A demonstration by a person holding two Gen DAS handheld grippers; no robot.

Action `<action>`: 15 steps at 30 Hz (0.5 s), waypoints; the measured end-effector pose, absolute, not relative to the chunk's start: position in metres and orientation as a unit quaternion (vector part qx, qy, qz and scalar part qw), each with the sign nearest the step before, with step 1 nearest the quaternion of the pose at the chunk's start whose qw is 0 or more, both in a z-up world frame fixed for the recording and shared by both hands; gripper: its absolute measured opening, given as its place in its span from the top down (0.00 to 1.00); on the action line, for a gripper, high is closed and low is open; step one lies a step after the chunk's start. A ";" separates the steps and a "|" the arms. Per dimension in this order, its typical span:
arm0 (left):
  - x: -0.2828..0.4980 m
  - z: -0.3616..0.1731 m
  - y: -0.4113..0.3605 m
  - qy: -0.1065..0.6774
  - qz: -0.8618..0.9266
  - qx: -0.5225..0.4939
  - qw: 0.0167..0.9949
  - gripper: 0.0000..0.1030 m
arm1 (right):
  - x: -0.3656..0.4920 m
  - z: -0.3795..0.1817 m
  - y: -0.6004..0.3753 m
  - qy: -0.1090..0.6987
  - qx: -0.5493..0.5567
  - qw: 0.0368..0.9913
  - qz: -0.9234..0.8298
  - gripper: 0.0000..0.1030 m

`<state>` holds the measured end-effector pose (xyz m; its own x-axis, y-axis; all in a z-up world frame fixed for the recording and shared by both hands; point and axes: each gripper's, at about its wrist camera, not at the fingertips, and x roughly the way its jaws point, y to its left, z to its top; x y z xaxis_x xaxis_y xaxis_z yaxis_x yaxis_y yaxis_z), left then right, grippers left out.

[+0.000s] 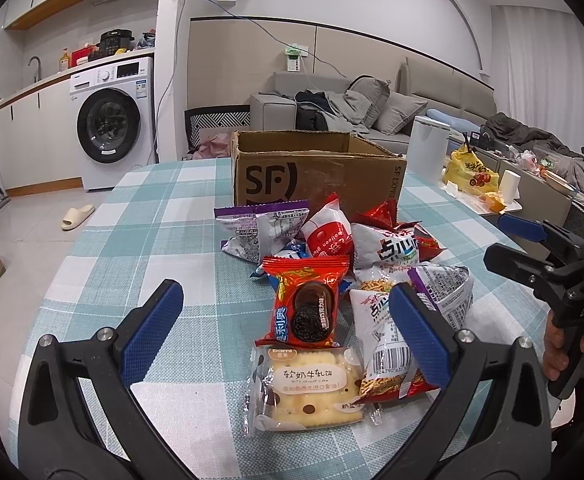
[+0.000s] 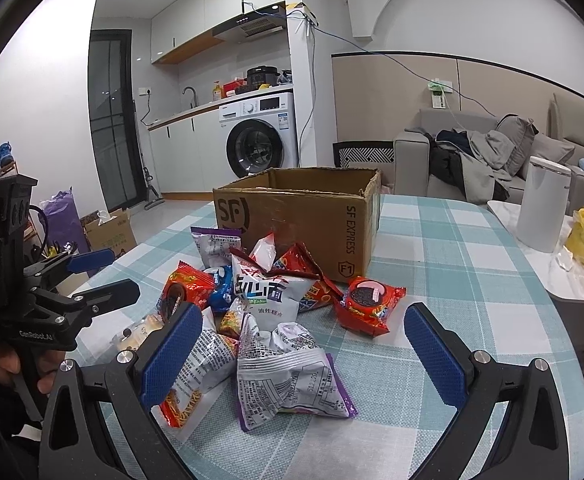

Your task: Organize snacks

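Left wrist view: both grippers, left [image 1: 288,328] and right [image 2: 303,344], spread empty over crinkly foil packets [image 1: 303,308] beside a cardboard box [image 1: 315,172].

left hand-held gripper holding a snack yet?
No. The left hand-held gripper is open, its blue pads either side of the red cookie packet lying on the table, touching nothing.

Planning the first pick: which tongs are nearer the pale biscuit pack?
Left. The left tongs hover open right over the pale biscuit pack; the right tongs sit across the pile, over a purple-edged bag.
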<state>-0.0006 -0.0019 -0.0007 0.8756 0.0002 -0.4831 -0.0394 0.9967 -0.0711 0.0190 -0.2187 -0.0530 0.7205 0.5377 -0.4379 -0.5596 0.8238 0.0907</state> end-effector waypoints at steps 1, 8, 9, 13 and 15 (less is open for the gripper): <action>-0.001 -0.001 -0.002 0.249 0.010 -0.040 0.968 0.00 | 0.019 -0.053 -0.218 0.228 -0.025 0.928 0.294 0.00; 0.004 -0.003 -0.001 0.260 0.004 -0.041 0.965 0.00 | 0.021 -0.054 -0.218 0.236 -0.024 0.930 0.282 0.00; 0.005 -0.004 -0.001 0.262 0.004 -0.041 0.964 0.00 | 0.021 -0.053 -0.218 0.236 -0.023 0.930 0.281 0.00; 0.004 -0.004 0.000 0.258 0.005 -0.041 0.965 0.00 | 0.019 -0.053 -0.219 0.235 -0.020 0.931 0.279 0.00; 0.004 -0.004 0.000 0.257 0.005 -0.039 0.966 0.00 | 0.019 -0.053 -0.220 0.235 -0.021 0.931 0.280 0.00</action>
<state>0.0035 -0.0002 -0.0038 0.8675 -0.0100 -0.4973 -0.0304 0.9969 -0.0732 0.0194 -0.2195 -0.0529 0.7331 0.5113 -0.4484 -0.5310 0.8423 0.0923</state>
